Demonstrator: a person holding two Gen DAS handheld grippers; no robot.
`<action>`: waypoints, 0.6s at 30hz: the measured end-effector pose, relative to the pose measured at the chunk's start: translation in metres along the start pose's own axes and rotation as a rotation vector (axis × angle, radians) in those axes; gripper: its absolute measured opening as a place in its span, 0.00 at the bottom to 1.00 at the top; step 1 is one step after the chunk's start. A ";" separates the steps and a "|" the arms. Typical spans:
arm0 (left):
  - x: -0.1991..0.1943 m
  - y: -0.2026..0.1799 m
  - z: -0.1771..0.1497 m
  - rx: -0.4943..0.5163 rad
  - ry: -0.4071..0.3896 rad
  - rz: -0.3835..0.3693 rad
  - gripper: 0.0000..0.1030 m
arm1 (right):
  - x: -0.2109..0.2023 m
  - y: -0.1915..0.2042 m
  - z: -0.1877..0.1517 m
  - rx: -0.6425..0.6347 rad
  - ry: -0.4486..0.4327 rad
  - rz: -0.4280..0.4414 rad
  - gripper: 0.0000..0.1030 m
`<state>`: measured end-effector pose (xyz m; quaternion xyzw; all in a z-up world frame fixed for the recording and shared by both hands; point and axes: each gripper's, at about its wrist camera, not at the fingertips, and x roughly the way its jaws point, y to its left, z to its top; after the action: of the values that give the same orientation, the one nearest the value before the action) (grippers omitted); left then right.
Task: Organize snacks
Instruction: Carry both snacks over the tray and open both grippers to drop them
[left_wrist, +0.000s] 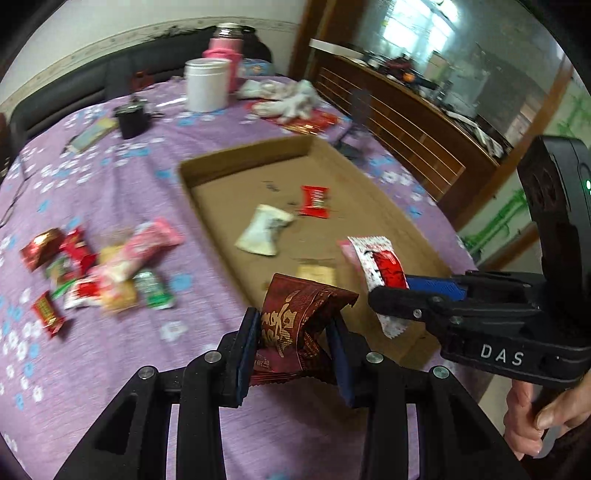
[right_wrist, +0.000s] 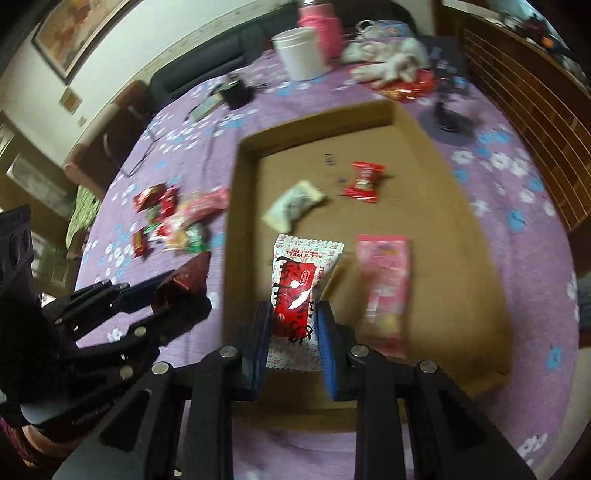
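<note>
My left gripper (left_wrist: 295, 332) is shut on a dark red snack packet with gold characters (left_wrist: 295, 317), held over the purple tablecloth just beside the near left wall of the cardboard box (left_wrist: 240, 155). My right gripper (right_wrist: 295, 325) is shut on a white-and-red packet (right_wrist: 299, 291) over the near part of the box. In the box lie a red packet (right_wrist: 364, 181), a white packet (right_wrist: 293, 205) and a pink packet (right_wrist: 386, 284). A heap of mixed snacks (left_wrist: 99, 273) sits on the cloth to the left of the box.
At the back of the table stand a white jar (left_wrist: 205, 85), a pink flask (left_wrist: 225, 51), a small black object (left_wrist: 131, 118), crumpled white bags (left_wrist: 291, 96) and a black stand (left_wrist: 354, 122). A wooden cabinet (left_wrist: 406, 122) runs along the right. A hand (left_wrist: 535, 417) holds the right gripper's handle.
</note>
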<state>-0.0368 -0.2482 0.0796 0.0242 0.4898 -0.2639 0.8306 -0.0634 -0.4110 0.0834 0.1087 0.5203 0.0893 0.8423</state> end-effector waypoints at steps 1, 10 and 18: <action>0.004 -0.007 0.001 0.013 0.006 -0.008 0.37 | -0.002 -0.007 -0.001 0.010 -0.002 -0.010 0.23; 0.043 -0.048 0.001 0.077 0.083 -0.068 0.37 | -0.002 -0.051 -0.005 0.070 0.020 -0.085 0.23; 0.060 -0.055 -0.005 0.100 0.120 -0.066 0.37 | 0.009 -0.060 -0.009 0.068 0.056 -0.093 0.23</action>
<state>-0.0438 -0.3190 0.0398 0.0652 0.5253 -0.3134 0.7884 -0.0647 -0.4650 0.0551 0.1103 0.5509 0.0356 0.8265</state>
